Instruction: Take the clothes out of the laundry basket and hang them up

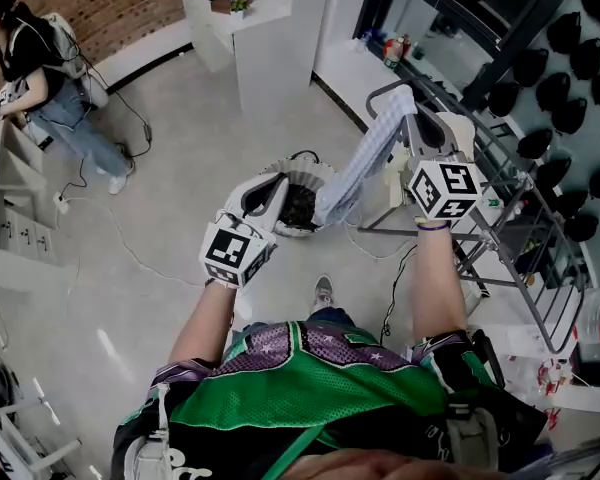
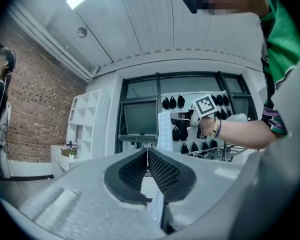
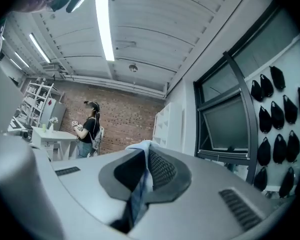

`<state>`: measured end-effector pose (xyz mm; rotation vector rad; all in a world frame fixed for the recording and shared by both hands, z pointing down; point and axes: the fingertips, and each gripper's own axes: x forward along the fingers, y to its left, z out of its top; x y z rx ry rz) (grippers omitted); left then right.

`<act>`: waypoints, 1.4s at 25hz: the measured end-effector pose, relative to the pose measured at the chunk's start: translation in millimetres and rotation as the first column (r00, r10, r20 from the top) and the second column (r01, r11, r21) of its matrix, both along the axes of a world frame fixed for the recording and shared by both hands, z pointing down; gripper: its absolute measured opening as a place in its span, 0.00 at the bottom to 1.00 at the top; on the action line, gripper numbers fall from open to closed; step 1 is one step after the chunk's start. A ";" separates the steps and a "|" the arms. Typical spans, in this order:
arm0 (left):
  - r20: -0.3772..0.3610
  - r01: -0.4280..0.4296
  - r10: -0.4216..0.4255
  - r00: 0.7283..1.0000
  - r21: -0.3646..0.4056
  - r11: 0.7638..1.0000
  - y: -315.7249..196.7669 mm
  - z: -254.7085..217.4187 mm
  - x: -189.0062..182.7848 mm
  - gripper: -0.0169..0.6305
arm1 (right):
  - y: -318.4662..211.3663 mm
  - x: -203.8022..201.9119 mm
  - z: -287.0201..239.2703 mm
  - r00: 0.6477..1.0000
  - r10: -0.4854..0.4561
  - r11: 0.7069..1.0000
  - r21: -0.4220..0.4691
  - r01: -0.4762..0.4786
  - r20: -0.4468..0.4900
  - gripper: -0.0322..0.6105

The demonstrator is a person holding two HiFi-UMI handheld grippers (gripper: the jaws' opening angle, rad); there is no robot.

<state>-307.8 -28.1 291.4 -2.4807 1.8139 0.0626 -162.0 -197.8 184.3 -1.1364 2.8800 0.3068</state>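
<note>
Two grippers, left gripper point(image 1: 272, 190) and right gripper point(image 1: 417, 118), clamp a checked garment point(image 1: 365, 163) stretched 7-to-1 o'clock; drying rack point(image 1: 500, 173) at 3 o'clock lies nearest the right.

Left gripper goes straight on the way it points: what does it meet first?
Likely the pale cloth strung to the right gripper; past that, the dark-framed window. Depth unclear.

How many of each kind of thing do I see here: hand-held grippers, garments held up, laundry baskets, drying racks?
Hand-held grippers: 2, the left hand-held gripper and the right hand-held gripper
Garment held up between them: 1
Laundry basket: 1
Drying rack: 1
Total: 5
</note>
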 end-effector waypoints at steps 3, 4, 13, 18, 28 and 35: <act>0.005 -0.025 0.025 1.000 0.024 0.999 25.8 -10.3 -1.0 0.06 | 37.1 -4.4 -28.0 1.000 0.022 0.999 0.037 -0.023 0.014 0.07; 0.001 -0.042 0.042 0.999 0.029 0.999 34.7 -13.2 2.5 0.06 | 50.7 -4.4 -35.6 0.999 0.026 0.999 0.046 -0.027 0.018 0.07; -0.033 -0.185 0.186 0.982 0.020 0.982 98.0 -8.0 38.4 0.06 | 138.0 6.7 -85.7 0.996 0.079 0.994 0.073 -0.081 0.036 0.07; -0.054 -0.263 0.262 0.964 -0.014 0.965 111.9 3.9 65.1 0.17 | 157.9 20.9 -105.7 0.994 0.110 0.991 0.077 -0.112 0.030 0.07; -0.049 -0.416 0.414 0.909 -0.152 0.897 108.6 88.1 134.5 0.40 | 168.6 46.6 -136.9 0.984 0.178 0.978 0.106 -0.180 0.025 0.07; -0.080 -0.451 0.444 0.893 -0.197 0.871 63.4 116.5 173.5 0.40 | 166.4 66.9 -156.9 0.974 0.226 0.964 0.143 -0.226 0.015 0.07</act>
